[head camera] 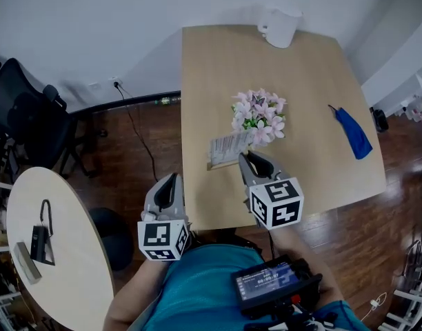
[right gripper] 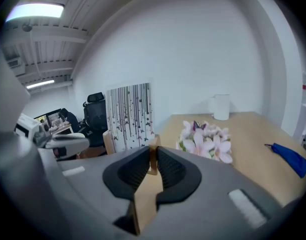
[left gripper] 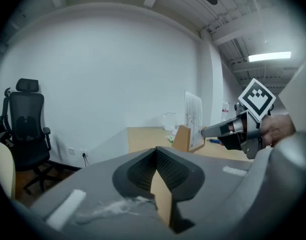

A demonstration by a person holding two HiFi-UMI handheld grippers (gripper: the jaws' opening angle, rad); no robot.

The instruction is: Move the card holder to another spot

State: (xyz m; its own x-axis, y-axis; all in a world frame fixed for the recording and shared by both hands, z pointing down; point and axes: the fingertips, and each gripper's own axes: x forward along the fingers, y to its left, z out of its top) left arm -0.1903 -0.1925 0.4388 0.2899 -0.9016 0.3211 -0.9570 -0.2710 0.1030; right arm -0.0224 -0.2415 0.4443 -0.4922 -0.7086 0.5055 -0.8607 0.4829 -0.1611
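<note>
The card holder (head camera: 227, 150), a small wooden base with a striped card standing upright in it, sits near the front left of the wooden table (head camera: 314, 74). My right gripper (head camera: 247, 156) is at the holder's right end. In the right gripper view its jaws (right gripper: 153, 154) are shut on the wooden base, and the striped card (right gripper: 129, 116) rises just behind and left of them. My left gripper (head camera: 171, 179) hangs off the table's left edge, apart from the holder. Its jaws (left gripper: 155, 154) meet with nothing between them, and the card holder (left gripper: 182, 138) shows beyond them.
A bunch of pink artificial flowers (head camera: 259, 116) lies right behind the card holder. A white jug (head camera: 280, 26) stands at the far edge and a blue cloth (head camera: 352, 133) lies at the right. A round table (head camera: 73, 267) and a black office chair (head camera: 25, 116) stand to the left.
</note>
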